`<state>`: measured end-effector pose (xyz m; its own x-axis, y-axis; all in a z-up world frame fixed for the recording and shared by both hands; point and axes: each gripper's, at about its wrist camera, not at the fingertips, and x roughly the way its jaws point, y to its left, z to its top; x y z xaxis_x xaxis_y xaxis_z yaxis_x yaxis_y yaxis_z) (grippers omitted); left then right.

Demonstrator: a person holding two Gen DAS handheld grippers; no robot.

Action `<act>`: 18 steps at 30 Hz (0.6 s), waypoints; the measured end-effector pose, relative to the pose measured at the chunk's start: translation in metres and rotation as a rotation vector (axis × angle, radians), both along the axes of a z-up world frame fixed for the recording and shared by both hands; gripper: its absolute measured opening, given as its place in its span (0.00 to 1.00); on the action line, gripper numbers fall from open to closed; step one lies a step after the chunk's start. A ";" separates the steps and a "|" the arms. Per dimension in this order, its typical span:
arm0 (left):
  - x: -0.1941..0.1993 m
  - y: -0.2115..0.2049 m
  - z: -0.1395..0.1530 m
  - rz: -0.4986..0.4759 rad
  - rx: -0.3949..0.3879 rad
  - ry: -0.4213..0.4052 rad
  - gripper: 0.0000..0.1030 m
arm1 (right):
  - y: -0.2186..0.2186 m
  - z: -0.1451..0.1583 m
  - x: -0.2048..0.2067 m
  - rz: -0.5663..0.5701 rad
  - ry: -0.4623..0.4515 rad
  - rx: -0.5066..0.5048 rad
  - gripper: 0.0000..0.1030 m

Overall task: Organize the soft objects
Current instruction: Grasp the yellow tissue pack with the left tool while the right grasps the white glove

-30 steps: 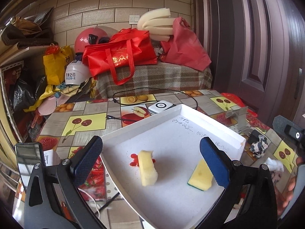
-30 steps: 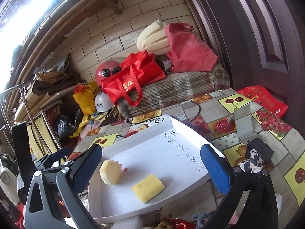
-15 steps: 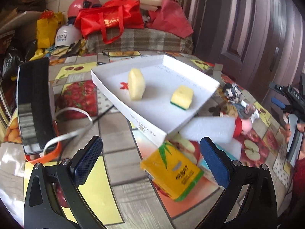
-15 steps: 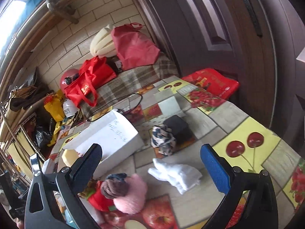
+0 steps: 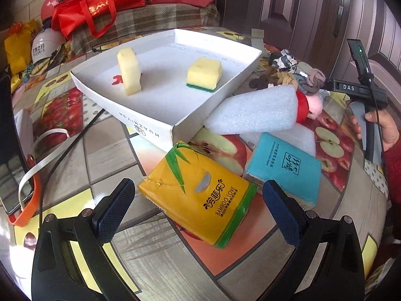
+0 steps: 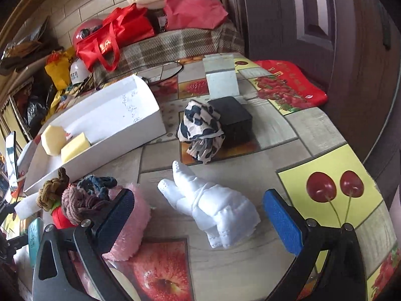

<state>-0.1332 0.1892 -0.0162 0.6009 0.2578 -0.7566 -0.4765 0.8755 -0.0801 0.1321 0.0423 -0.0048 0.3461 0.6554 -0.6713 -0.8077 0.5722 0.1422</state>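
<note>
So we're hovering the left gripper over the yellow tissue pack now, jaws spread wide and holding nothing. A second ago it was sitting up over the white tray, so we're reading this as one drop-off finished and the next pickup lining up. Inside the tray the pale foam block is standing upright and the yellow sponge is lying flat, well apart from each other. Moving right, the white foam sheet is leaning on the tray's near corner, with the blue tissue pack just beside the yellow one.

Over on the right side, the right gripper is also wide open and empty, and it's swung away from the tray to point at the white glove, which is lying between its fingers' line. The pink fluffy thing and the knotted hair ties are bunched at the left finger; the cow-print cloth is waiting further back. Plenty left to sort, we'd guess.
</note>
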 end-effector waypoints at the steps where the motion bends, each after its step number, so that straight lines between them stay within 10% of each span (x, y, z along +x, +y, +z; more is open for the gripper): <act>1: 0.001 0.004 -0.003 0.008 -0.016 0.014 1.00 | 0.003 -0.003 0.000 0.002 0.008 -0.019 0.97; 7: -0.002 0.001 -0.003 -0.002 -0.011 0.007 0.84 | -0.002 -0.009 0.009 -0.001 0.088 -0.018 0.24; 18: -0.017 -0.002 0.013 0.029 0.022 -0.097 0.84 | -0.021 0.004 0.004 -0.040 0.056 0.088 0.23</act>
<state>-0.1505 0.1868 -0.0030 0.6629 0.2926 -0.6892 -0.4930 0.8634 -0.1077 0.1360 0.0213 -0.0006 0.3367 0.6987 -0.6312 -0.7735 0.5875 0.2377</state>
